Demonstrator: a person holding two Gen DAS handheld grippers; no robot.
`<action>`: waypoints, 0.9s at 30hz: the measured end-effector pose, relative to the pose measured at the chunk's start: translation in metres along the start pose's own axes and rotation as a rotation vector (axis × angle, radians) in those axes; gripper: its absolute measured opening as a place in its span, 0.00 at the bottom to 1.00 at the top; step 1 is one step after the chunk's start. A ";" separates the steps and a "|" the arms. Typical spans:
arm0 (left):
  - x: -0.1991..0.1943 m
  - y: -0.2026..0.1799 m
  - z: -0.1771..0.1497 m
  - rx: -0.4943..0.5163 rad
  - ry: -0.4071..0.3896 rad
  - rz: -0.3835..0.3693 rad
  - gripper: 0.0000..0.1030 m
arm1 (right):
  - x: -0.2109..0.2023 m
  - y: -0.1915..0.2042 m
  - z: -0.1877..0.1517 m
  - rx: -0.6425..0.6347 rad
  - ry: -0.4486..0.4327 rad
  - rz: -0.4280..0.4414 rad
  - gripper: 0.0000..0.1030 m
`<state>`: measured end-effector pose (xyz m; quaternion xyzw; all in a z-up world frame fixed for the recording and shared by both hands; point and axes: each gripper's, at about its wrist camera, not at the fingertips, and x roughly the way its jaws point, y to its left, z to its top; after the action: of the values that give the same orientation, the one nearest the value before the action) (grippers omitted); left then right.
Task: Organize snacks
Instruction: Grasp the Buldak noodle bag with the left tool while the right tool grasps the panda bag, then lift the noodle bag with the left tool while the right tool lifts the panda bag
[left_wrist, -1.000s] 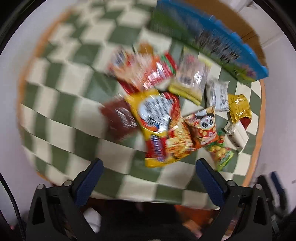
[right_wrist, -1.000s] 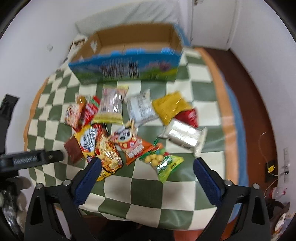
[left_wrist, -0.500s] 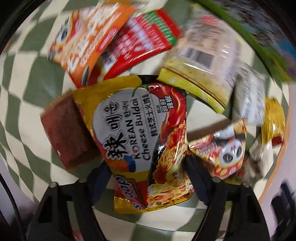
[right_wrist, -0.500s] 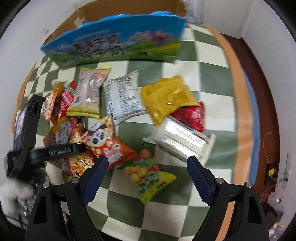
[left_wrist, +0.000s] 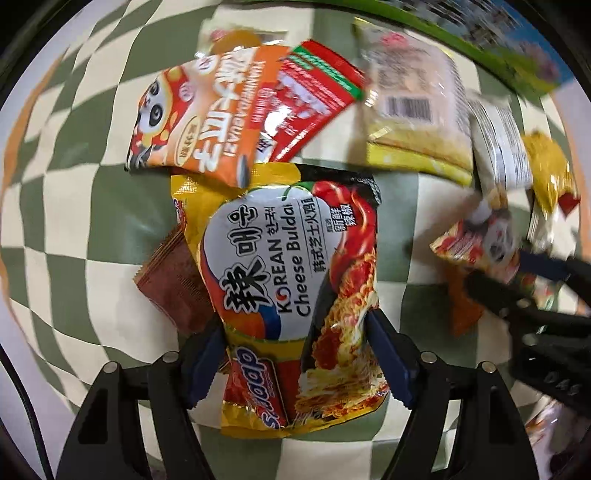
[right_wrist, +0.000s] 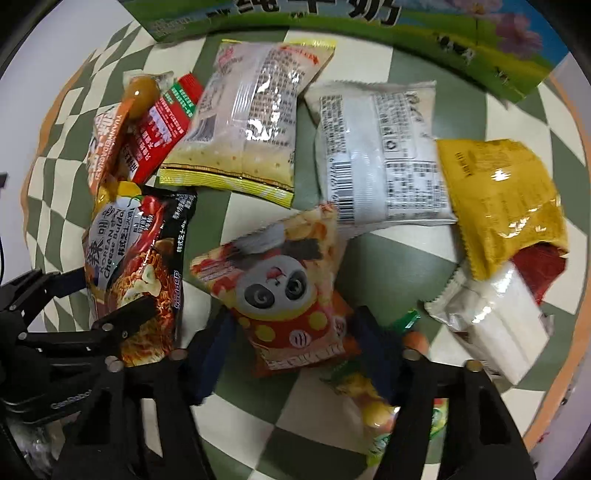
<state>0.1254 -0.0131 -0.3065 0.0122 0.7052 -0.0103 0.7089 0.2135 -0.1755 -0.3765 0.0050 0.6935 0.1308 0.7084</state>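
roughly eleven snack packets (right_wrist: 251, 122), one printed box (right_wrist: 443, 33), two hand-held grippers (right_wrist: 291, 354)

A green-and-cream checked tablecloth (right_wrist: 258, 435) carries scattered snack packets (right_wrist: 376, 155), with a blue-green printed carton (right_wrist: 369, 22) standing along its far edge

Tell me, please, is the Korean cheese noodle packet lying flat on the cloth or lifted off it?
Cannot tell for certain. The noodle packet lies face up between the left gripper fingers, overlapping a brown packet.
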 end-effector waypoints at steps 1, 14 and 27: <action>0.002 0.006 0.001 -0.017 0.003 -0.016 0.72 | 0.000 -0.001 0.000 0.032 -0.001 0.004 0.61; -0.025 0.015 0.004 0.153 -0.053 -0.065 0.73 | 0.001 -0.007 0.012 0.313 0.101 0.046 0.66; -0.021 0.055 0.028 0.044 0.043 -0.167 0.81 | 0.031 0.016 0.006 0.373 0.110 0.060 0.53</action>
<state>0.1555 0.0407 -0.2853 -0.0309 0.7184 -0.0843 0.6898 0.2171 -0.1529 -0.4041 0.1500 0.7428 0.0211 0.6521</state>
